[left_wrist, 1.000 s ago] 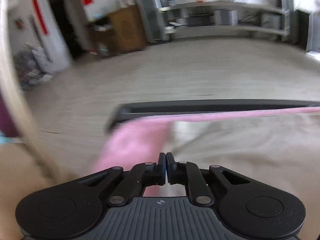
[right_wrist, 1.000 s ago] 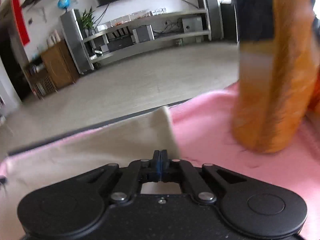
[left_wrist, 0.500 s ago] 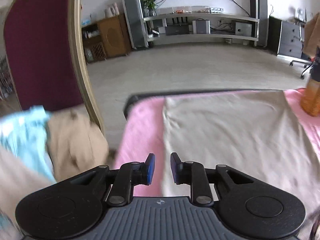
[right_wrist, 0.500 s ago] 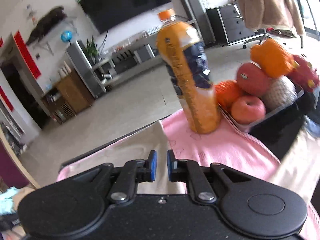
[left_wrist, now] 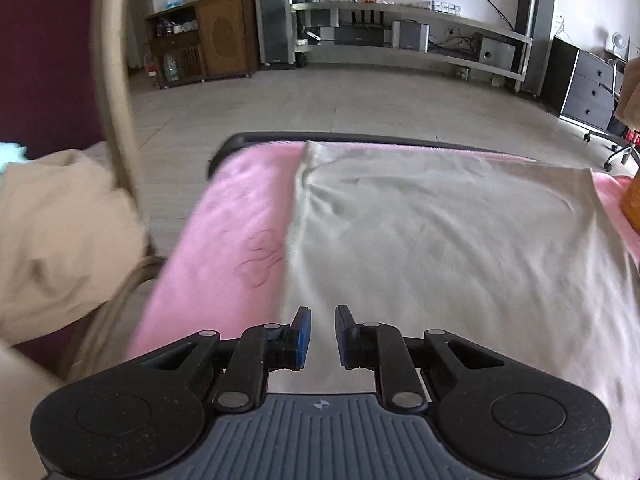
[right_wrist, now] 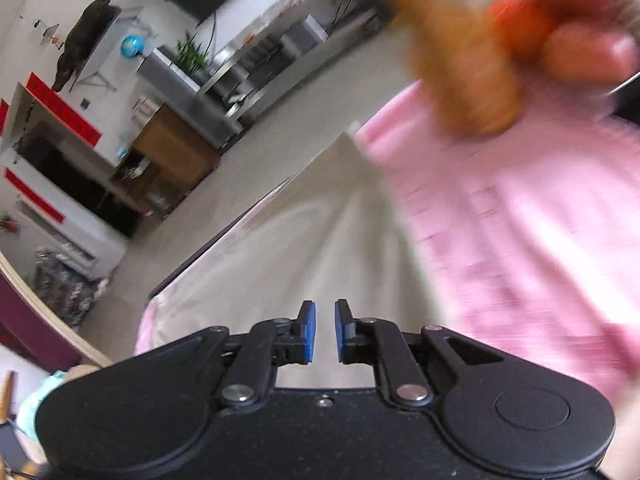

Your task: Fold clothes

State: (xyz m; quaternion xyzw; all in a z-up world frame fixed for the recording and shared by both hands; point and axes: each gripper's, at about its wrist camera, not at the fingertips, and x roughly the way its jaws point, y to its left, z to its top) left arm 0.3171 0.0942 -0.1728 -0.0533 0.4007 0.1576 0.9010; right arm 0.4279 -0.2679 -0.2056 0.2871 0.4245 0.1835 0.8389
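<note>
I had the beige garment (left_wrist: 448,240) spread flat over the pink cloth (left_wrist: 224,248) that covered the table, its far edge lying just short of the table's dark rim (left_wrist: 360,136), so I judged the laying-out done and the first fold not yet begun. My left gripper (left_wrist: 319,336) hung over the garment's left edge with its jaws closing at a narrow gap and nothing between them; my right gripper (right_wrist: 325,330) hung over the right part of the same piece, also narrowly parted and empty. The next move, as I saw it, called for each pair of tongs to drop to a near corner or side hem, pinch a single layer and carry it across. The fabric looked thin, soft and matte, with shallow creases fanning from its far-left corner, so it would drape rather than hold a line. To the right stood an orange bottle (right_wrist: 464,56), blurred, close enough to the cloth to knock.
</note>
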